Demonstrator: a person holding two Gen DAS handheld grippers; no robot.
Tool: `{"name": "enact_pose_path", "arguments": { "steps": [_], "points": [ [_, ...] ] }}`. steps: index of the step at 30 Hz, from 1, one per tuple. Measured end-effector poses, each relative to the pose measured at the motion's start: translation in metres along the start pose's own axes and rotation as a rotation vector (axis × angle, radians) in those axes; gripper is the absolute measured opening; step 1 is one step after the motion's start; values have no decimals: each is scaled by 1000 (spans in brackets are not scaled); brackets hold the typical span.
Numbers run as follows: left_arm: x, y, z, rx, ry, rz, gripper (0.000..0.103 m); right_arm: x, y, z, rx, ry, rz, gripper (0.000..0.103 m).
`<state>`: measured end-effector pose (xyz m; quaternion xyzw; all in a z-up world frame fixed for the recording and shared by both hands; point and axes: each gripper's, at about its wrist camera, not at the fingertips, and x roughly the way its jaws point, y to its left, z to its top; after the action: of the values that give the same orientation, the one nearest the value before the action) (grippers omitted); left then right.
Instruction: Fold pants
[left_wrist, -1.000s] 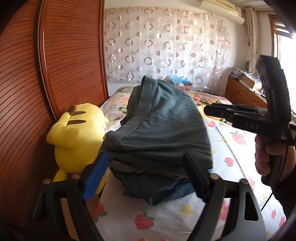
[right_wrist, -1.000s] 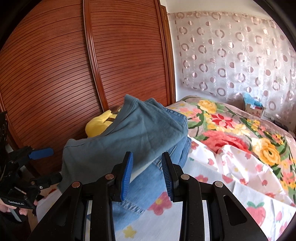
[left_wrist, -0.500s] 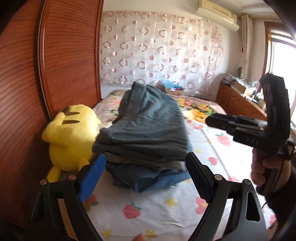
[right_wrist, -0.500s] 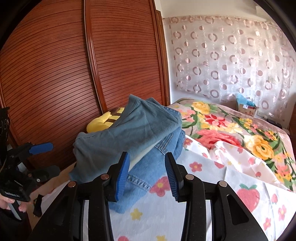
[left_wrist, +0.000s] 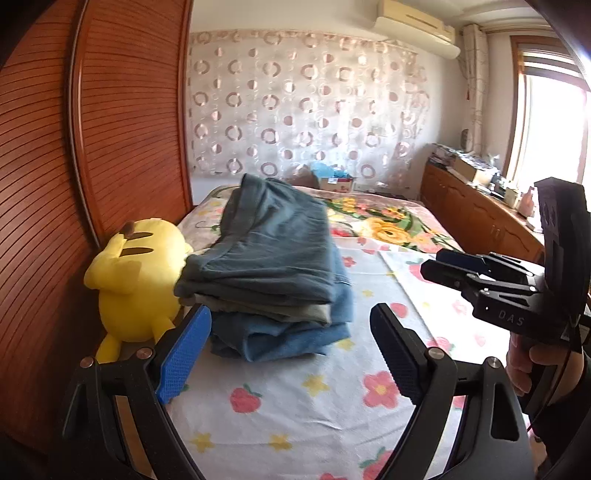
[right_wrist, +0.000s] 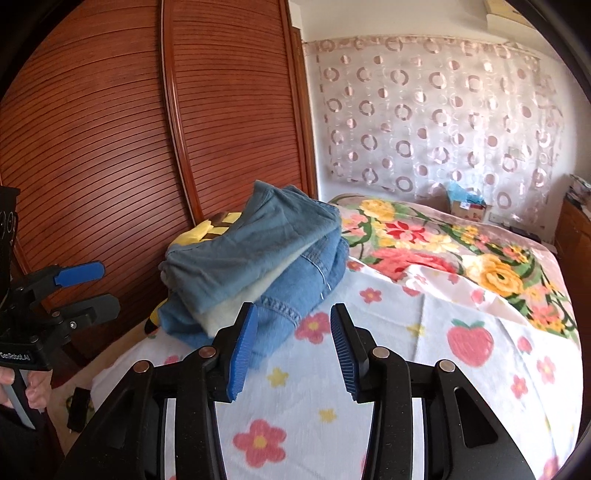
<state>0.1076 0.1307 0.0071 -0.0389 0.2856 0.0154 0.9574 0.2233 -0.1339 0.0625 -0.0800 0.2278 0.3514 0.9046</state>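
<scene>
Folded pants (left_wrist: 273, 266), plush (left_wrist: 136, 280) on bed (left_wrist: 295, 417)

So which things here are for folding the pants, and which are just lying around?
For the job:
- stack of folded blue-grey and denim pants
- left tongs, open
- right tongs, open

Just lying about:
- yellow plush toy
- small cardboard box
- strawberry-print white bedsheet

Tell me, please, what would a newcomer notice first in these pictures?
First, the stack of folded pants on the bed, leaning against a yellow plush toy beside the wooden wardrobe. Then the two grippers, left and right, both open and empty, short of the stack. Behind hangs a curtain with ring patterns.
</scene>
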Motion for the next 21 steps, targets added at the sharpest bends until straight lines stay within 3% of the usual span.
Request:
{"name": "enact_pose_path", "arguments": {
  "steps": [7, 9, 17, 21],
  "points": [
    [-7, -25, -10, 20, 5, -45, 88, -43, 10, -18, 29, 0, -75, 44],
    [-8, -33, -11, 29, 4, -59, 88, -55, 13, -21, 34, -1, -102, 53],
    [-12, -65, -18, 61, 11, -107, 88, -104, 21, -37, 85, -44, -203, 71],
    [-16, -81, -23, 75, 16, -130, 88, -117, 26, -48, 121, -41, -266, 73]
  ]
}}
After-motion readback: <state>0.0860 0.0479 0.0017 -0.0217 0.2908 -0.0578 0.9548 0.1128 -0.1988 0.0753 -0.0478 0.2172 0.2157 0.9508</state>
